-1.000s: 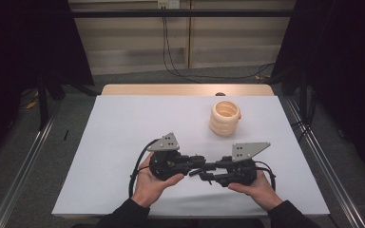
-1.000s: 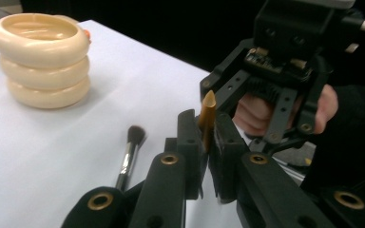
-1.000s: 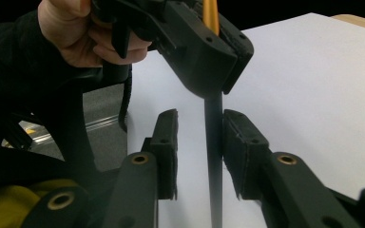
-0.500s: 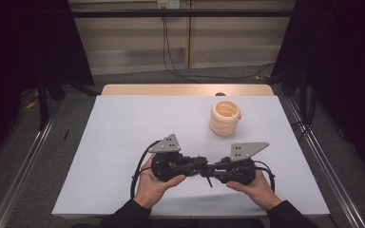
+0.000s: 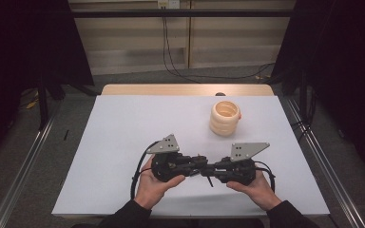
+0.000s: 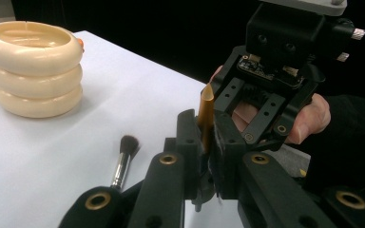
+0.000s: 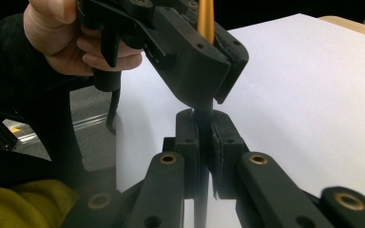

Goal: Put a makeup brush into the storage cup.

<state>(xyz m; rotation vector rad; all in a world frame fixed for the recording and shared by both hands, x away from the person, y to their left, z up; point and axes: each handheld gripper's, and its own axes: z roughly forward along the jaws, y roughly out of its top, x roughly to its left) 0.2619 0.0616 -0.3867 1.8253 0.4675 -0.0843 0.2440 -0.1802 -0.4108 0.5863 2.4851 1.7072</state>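
Observation:
Both grippers meet tip to tip over the near middle of the white table [image 5: 123, 137]. My left gripper [image 5: 200, 166] [image 6: 206, 142] is shut on the amber handle [image 6: 206, 107] of a slim brush that stands upright between its pads. My right gripper [image 5: 211, 169] [image 7: 203, 130] is shut on the same stick lower down, on its dark shaft [image 7: 203, 108]. The amber part [image 7: 206, 19] rises above through the other jaws. A dark bristle head on a metal ferrule [image 6: 122, 159] shows low beside my left jaw; I cannot tell whether it belongs to this stick.
A cream stack of three rings [image 5: 225, 118] [image 6: 31, 66] stands at the back right of the table, well away from the hands. Metal rails run along both sides of the table, and cables hang down the back wall.
The right gripper's jaws look drawn closer together at the tips than a second ago. Both hands stay in the same place.

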